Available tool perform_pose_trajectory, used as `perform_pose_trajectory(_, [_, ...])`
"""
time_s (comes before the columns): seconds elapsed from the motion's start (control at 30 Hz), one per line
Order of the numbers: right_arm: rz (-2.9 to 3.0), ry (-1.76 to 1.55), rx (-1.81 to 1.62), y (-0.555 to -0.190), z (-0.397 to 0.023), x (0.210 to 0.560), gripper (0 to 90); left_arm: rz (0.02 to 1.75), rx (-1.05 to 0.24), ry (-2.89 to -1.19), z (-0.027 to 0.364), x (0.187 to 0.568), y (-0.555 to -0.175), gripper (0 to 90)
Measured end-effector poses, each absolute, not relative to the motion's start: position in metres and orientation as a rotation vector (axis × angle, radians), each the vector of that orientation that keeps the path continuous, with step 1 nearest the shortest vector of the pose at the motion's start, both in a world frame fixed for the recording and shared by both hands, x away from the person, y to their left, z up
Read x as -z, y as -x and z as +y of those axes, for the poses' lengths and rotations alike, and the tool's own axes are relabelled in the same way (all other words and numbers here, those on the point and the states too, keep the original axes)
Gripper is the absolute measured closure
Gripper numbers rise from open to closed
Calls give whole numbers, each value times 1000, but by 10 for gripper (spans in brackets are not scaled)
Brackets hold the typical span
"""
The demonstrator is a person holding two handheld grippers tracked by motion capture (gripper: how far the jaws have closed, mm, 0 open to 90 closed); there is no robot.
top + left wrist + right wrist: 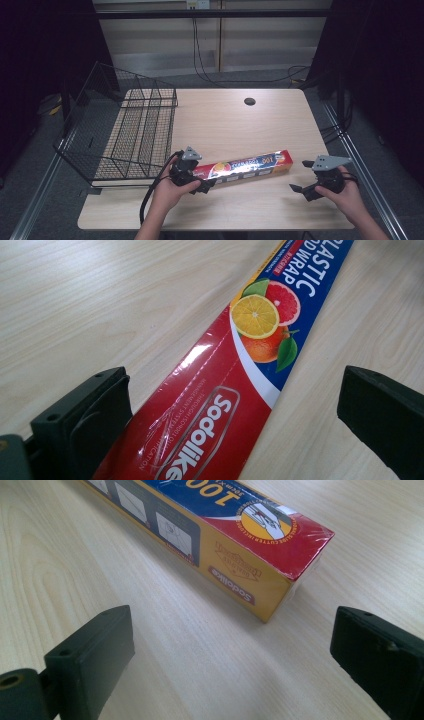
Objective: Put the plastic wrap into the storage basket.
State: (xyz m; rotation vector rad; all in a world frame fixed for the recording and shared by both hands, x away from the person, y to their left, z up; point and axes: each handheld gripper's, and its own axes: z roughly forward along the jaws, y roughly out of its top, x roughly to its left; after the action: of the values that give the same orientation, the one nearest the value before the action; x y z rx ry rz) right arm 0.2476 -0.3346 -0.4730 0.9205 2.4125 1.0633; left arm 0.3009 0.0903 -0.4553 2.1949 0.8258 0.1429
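Wrap box (243, 168) flat on worktop (225, 120), near front edge. Left gripper (202, 186) released, straddling red end — not clamped. Right gripper (300, 175) released, just off other end. Next, probably: clamp both, lift toward basket (125, 130).

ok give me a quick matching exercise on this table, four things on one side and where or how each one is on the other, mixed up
Things:
1. wire basket
2. plastic wrap box
3. left gripper
4. right gripper

States:
A. open, short of the box's end
B. lying flat mid-table
C. open, straddling the box's red end
D. at the table's left edge

Pairs: 1-D, 2-B, 3-C, 4-A
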Motion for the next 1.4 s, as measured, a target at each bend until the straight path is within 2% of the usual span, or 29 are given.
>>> perform_pose_trajectory(0.4, [2421,-905,-1070,-249,-334,475,37,844,-132,-2219,85,451,-304,3])
perform_pose_trajectory(0.87, [2414,-904,-1087,-248,-335,474,37,840,-145,-2253,61,436,-316,5])
perform_pose_trajectory(1.23, [2405,-912,-1096,-249,-337,474,36,753,-103,-2326,31,426,-330,54])
perform_pose_trajectory(1.4, [2405,-914,-1105,-249,-338,474,37,755,-87,-2342,23,427,-337,126])
